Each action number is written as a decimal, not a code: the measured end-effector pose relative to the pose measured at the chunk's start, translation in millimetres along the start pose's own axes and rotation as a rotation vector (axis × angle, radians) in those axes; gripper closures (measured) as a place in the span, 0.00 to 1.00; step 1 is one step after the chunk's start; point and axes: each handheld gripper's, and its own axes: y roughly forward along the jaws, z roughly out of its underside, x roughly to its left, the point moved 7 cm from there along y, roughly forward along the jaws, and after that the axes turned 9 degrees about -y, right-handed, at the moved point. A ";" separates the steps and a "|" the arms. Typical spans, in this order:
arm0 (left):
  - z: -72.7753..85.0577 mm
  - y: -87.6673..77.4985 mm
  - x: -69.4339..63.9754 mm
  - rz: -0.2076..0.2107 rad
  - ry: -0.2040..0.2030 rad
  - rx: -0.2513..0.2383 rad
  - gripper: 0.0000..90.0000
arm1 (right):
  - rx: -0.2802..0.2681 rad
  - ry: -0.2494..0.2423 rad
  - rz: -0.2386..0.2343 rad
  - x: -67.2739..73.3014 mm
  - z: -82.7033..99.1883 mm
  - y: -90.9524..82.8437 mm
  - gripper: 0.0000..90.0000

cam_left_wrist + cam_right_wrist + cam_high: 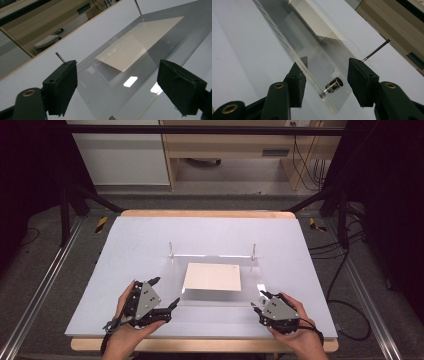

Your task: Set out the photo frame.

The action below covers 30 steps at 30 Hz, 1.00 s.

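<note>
My right claw (324, 82) straddles the near right corner of the clear acrylic sheet (312, 62). One jaw stands on each side of the corner, and I judge that neither pad presses on it yet, so this claw counts as released, with the sheet between its jaws. The gap is moderate and suits the thin edge. A small metal stud (333, 85) is fixed through the sheet at this corner, between the jaws.

My left claw (117, 85) is spread wide and grasps nothing. In the high view it (162, 297) lies just beside the near left corner of the sheet (215, 310), jaws pointing toward it. I judge that a two-point lift is being set up: one claw per near corner keeps a wide, stiff panel level.

The sheet lies flat on the white table (130, 250), toward its near half. A white paper sheet (212, 276) sits under or on it; I cannot tell which. Two thin metal pins (170, 249) stand upright at the far corners, probably to locate the panel.

View comparison:
- The high view gives the overall layout: both claws, the right one (260, 304) at its corner, the paper centred, the pins apart.
- The right gripper view resolves the edge thickness and the stud, which the high view does not resolve.
- The left gripper view shows lamp reflections (130, 81) on the sheet surface, confirming gloss and a slippery grip risk.
</note>
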 end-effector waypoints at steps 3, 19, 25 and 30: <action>-3.9 -2.4 1.3 0.007 0.009 -0.006 0.20 | -0.004 0.019 -0.008 -4.8 -3.9 -1.4 0.56; -8.0 0.3 -27.6 0.082 0.271 0.041 0.39 | 0.003 0.065 -0.034 -19.7 -15.4 -4.4 0.57; 0.9 10.6 -22.5 0.067 0.283 0.078 0.44 | 0.005 0.067 -0.042 -21.9 -17.4 -4.5 0.58; 4.2 22.0 -17.4 0.058 0.280 0.110 0.52 | 0.008 0.071 -0.046 -23.8 -18.4 -4.7 0.58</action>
